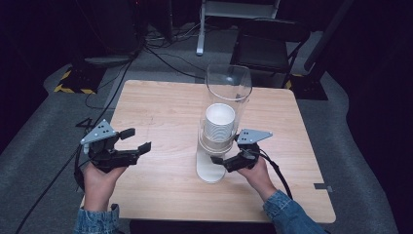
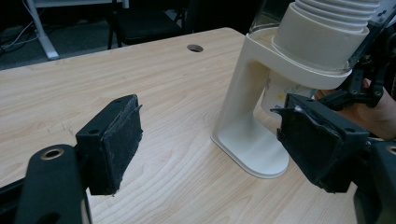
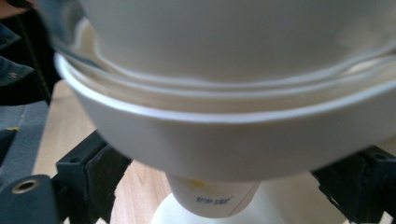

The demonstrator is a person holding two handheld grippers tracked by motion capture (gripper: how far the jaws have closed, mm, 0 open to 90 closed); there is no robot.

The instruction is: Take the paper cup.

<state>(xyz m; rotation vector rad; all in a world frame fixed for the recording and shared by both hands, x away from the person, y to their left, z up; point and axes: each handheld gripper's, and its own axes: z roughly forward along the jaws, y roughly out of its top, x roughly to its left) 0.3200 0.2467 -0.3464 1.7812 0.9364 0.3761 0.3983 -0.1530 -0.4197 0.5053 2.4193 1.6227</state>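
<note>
Right gripper (image 1: 225,159) jaws apart, straddling bottom cup (image 3: 212,198) under dispenser (image 1: 214,168); not yet closed on it. Pull looks still to do. Left gripper (image 1: 132,140) also apart, idle, well left of dispenser. Bare table (image 1: 160,105) all round dispenser; edges far

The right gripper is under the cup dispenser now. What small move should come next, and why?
Probably close the right gripper on the lowest paper cup. In the right gripper view its jaws stand open on either side of that cup, which sticks out below the dispenser ring, not yet touched. The left gripper is open and waits apart on the left, so it need not move.
</note>
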